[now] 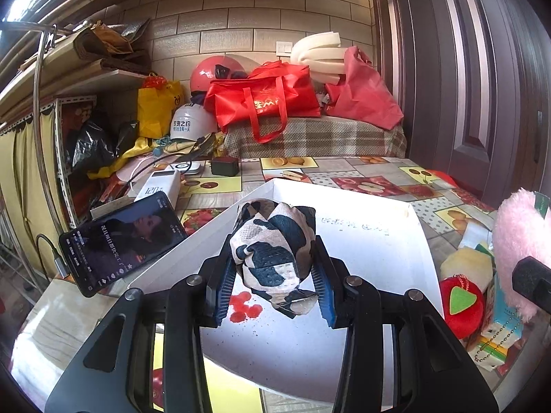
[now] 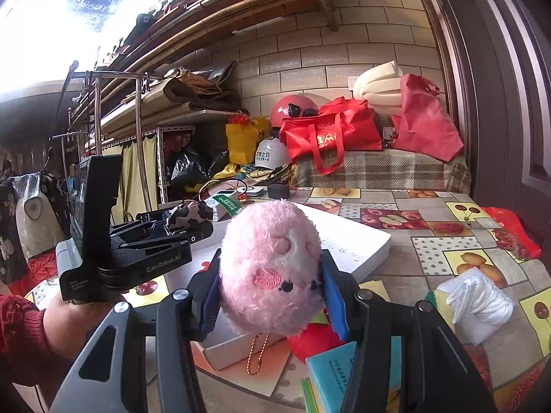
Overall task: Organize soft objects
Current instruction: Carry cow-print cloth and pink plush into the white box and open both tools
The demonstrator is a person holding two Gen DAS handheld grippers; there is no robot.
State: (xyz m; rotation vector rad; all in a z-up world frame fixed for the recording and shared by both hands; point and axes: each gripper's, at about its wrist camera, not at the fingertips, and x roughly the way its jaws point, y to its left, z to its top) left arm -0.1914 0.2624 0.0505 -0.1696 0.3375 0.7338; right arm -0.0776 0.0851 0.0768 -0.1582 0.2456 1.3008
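Note:
My left gripper (image 1: 273,272) is shut on a black-and-white patterned cloth bundle (image 1: 272,244) and holds it above a white open box (image 1: 378,251). My right gripper (image 2: 270,292) is shut on a pink plush toy (image 2: 272,268), held above the table to the right of the box (image 2: 358,251). The pink toy also shows at the right edge of the left wrist view (image 1: 516,241). The left gripper with its cloth bundle (image 2: 191,215) shows at the left of the right wrist view. A red plush strawberry (image 1: 459,301) and a yellow sponge (image 1: 466,265) lie right of the box.
A phone (image 1: 120,241) leans at the box's left. A power bank (image 1: 160,187) and cables lie behind it. Small cartons (image 2: 347,368) and a white cloth (image 2: 478,304) lie on the fruit-patterned tablecloth (image 2: 430,241). Red bags (image 1: 265,99) and helmets fill the back.

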